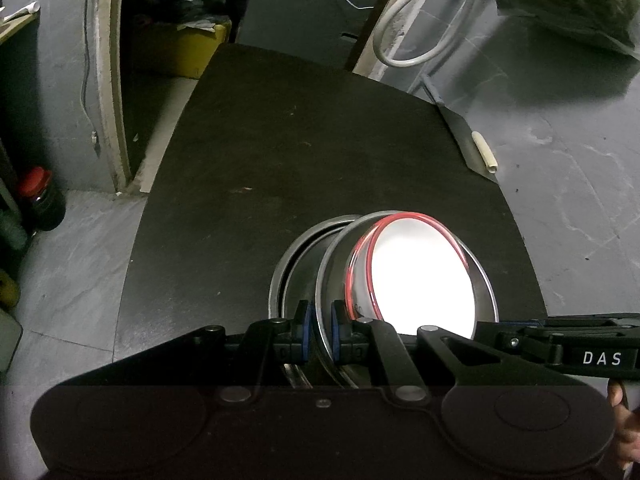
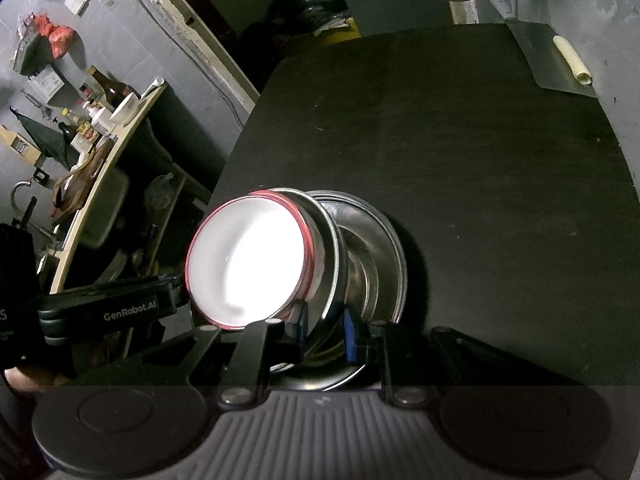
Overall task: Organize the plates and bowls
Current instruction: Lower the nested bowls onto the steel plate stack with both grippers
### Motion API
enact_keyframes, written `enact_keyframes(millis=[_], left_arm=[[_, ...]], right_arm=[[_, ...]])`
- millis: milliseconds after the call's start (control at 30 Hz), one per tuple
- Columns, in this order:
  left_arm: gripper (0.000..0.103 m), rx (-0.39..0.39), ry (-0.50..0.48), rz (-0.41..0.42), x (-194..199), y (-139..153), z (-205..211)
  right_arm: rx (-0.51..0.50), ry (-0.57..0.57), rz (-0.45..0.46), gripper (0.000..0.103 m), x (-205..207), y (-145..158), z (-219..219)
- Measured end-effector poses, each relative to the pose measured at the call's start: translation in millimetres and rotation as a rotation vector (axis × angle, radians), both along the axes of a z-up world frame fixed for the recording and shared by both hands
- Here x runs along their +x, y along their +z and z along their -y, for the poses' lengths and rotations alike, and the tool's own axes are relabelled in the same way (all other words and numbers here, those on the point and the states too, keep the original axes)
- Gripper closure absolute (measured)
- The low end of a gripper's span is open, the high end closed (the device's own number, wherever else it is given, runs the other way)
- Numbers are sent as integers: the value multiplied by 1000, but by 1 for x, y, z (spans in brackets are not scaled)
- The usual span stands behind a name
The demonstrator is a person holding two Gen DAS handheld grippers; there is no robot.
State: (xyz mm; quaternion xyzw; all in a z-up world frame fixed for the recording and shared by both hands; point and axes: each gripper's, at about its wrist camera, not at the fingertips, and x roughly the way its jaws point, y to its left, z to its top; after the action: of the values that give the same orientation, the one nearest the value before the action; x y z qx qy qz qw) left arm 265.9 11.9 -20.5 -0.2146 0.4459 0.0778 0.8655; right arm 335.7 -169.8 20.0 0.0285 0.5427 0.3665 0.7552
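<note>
The white inside of the red-rimmed bowl is blown out by glare in both views, so nothing of its surface can be made out, and its near edge is cut off behind the gripper frames. This bowl sits inside a steel bowl, which is tilted on its side above a steel plate lying on the black table. Whether the steel bowl rests on the plate or hangs just clear of it cannot be told, because the grippers hide the lower edges.

The left gripper is clenched on the steel bowl's rim, one blue pad on the outside and one on the inside. In the right wrist view the right gripper also straddles that rim of the steel bowl, with the red-rimmed bowl to its left and the steel plate behind; its pads stand close to the metal, but firm contact is hard to judge.

At the table's far corner lies a dark flat sheet with a pale roll on it. On the floor to the left stands a dark jar with a red lid, and a yellow bin sits beyond the table, its contents lost in shadow. A looped white cable hangs near the wall.
</note>
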Motion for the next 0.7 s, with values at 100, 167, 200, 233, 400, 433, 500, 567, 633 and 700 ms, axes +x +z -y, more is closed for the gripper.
enact_keyframes(millis=[100, 167, 200, 233, 400, 433, 500, 567, 633, 700], left_arm=[[95, -1, 3, -2, 1, 0, 0], [95, -2, 5, -2, 1, 0, 0], [95, -3, 6, -3, 1, -1, 0], [95, -3, 6, -3, 1, -1, 0], [95, -3, 7, -7, 0, -2, -1], [95, -3, 8, -8, 0, -2, -1], [95, -3, 9, -10, 0, -3, 0], [95, -4, 10, -12, 0, -4, 0], [95, -4, 11, -14, 1, -5, 0], [94, -5, 12, -16, 2, -6, 0]], right_arm=[[1, -1, -2, 82, 0, 0, 0], [1, -3, -2, 82, 0, 0, 0], [2, -3, -2, 82, 0, 0, 0], [2, -4, -3, 82, 0, -1, -1], [1, -4, -3, 82, 0, -1, -1], [2, -5, -4, 82, 0, -1, -1], [1, -5, -4, 82, -1, -1, -1], [2, -6, -6, 82, -1, -2, -1], [2, -7, -8, 82, -1, -3, -1], [2, -8, -9, 82, -1, -3, -1]])
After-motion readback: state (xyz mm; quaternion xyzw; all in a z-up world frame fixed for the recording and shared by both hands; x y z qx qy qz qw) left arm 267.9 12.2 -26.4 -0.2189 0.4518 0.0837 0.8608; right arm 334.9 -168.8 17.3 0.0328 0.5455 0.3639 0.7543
